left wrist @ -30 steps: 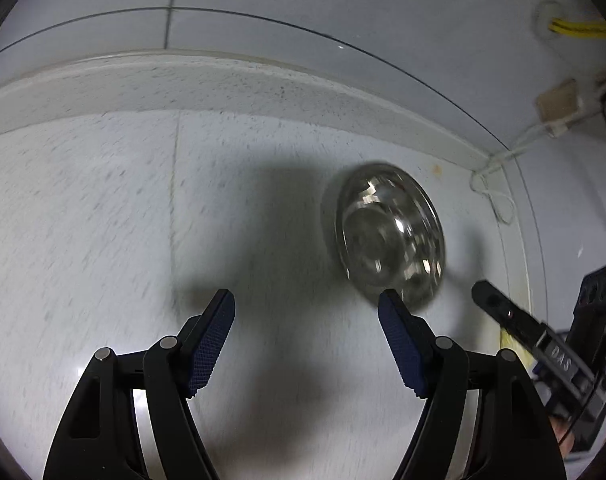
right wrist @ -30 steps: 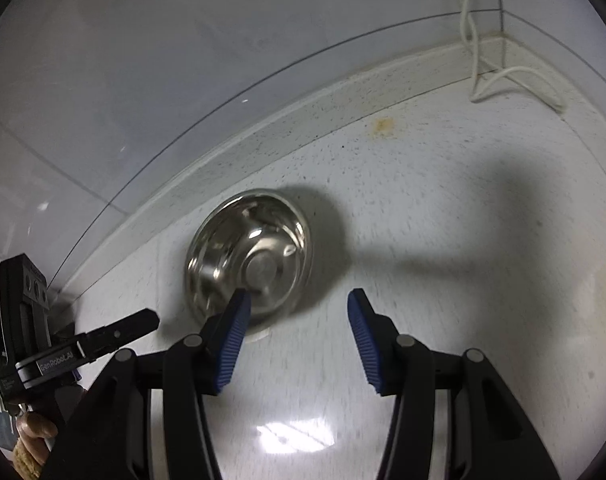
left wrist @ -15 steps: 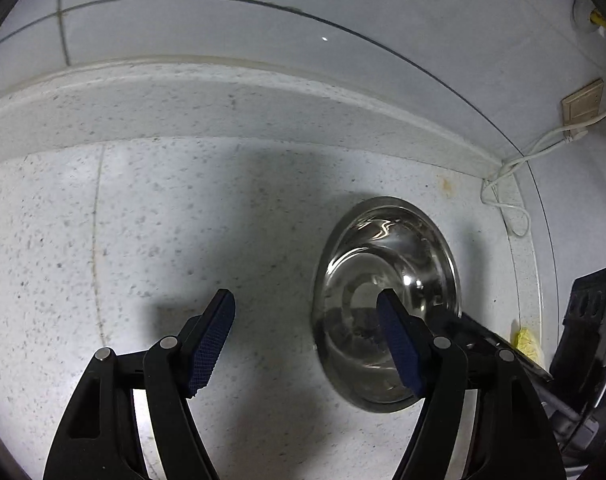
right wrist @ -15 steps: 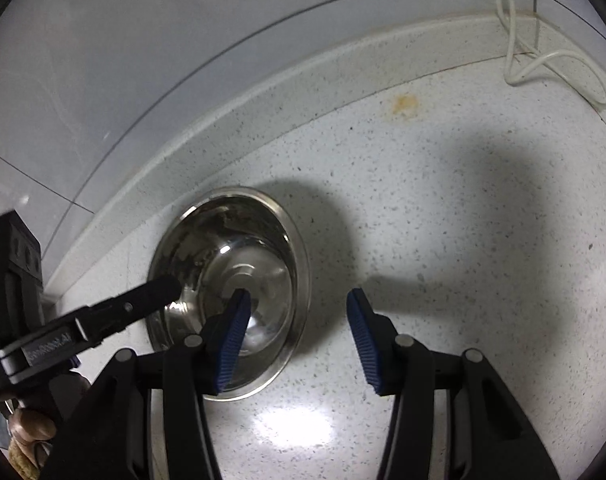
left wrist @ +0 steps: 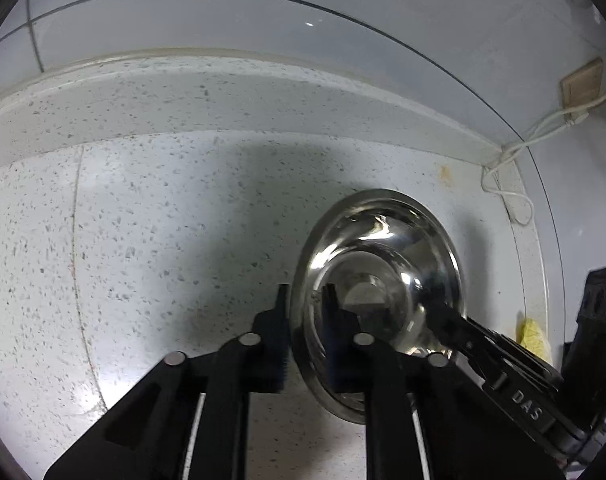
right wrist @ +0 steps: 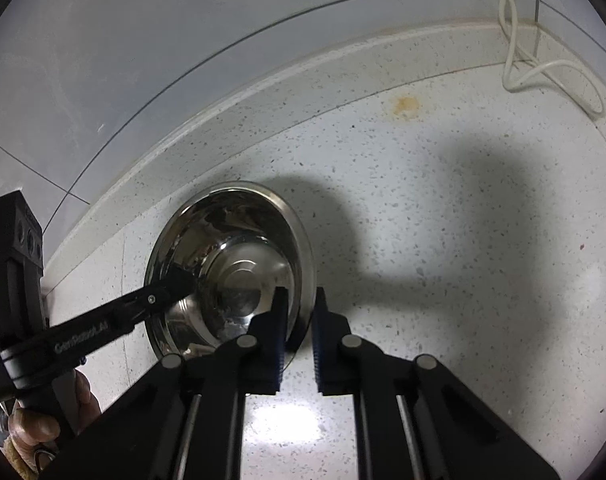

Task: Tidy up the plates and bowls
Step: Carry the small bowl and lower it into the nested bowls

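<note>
A shiny steel bowl [left wrist: 387, 264] sits upright on the speckled white counter [left wrist: 163, 240] near the back ledge. My left gripper [left wrist: 307, 320] is shut on the bowl's left rim, one finger outside and one inside. My right gripper [right wrist: 301, 312] is shut on the opposite, right rim of the bowl [right wrist: 231, 256] in the same way. In the left wrist view, the right gripper [left wrist: 443, 316] reaches in from the right. In the right wrist view, the left gripper [right wrist: 179, 280] comes in from the left, held by a person's hand [right wrist: 35, 424].
A raised speckled ledge [left wrist: 223, 92] and pale tiled wall run close behind the bowl. A white cable [right wrist: 543, 68] loops in the back right corner below a beige socket plate [left wrist: 583, 88]. Something yellow [left wrist: 535, 336] lies at the right, and an orange stain [right wrist: 405, 104] marks the counter.
Both grippers came down closer to the bowl and went from open to shut, each pinching one side of its rim.
</note>
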Motion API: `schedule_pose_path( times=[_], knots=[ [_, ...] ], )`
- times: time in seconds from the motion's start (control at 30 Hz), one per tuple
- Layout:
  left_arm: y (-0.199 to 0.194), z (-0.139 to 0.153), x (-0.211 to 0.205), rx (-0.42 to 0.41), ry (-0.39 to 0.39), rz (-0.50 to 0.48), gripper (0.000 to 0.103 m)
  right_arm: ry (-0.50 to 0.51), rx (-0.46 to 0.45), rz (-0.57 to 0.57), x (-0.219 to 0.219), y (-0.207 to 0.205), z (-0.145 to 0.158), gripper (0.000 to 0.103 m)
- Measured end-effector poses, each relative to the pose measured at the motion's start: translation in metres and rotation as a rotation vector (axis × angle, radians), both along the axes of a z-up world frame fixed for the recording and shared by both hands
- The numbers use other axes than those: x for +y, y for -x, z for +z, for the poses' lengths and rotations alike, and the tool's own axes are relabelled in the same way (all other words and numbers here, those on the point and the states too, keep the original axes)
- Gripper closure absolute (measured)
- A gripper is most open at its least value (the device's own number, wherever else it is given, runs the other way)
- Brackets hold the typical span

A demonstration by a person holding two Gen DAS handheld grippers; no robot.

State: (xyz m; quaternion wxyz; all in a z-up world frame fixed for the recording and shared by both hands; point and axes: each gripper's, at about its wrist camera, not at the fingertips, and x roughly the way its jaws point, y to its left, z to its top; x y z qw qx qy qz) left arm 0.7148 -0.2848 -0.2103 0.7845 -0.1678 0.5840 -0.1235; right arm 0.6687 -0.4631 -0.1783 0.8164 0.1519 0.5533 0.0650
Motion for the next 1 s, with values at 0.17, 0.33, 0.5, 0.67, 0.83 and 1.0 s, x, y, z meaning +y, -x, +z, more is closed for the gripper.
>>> schedule_pose_path(
  times=[0.17,0.33,0.5,0.67,0.83,1.0],
  knots=[
    [0.011,0.015,0.005,-0.027,0.018,0.000,0.098,0.008,-0.024,0.007,0.005,0.010,0.014,0.093],
    [0.043,0.048,0.009,-0.051,0.035,-0.001,0.098,0.018,-0.068,0.006,0.014,0.044,0.049,0.093],
    [0.093,0.085,0.014,-0.081,0.039,-0.006,0.098,0.034,-0.106,0.023,0.027,0.095,0.090,0.093],
    [0.160,0.123,0.019,-0.123,0.044,-0.028,0.098,0.056,-0.153,0.043,0.039,0.156,0.129,0.093],
    [0.229,0.146,0.032,-0.129,0.067,-0.023,0.098,0.023,-0.173,0.081,0.054,0.228,0.154,0.093],
    [0.286,0.150,0.046,-0.108,0.082,-0.016,0.098,0.025,-0.173,0.115,0.070,0.286,0.166,0.093]
  ],
)
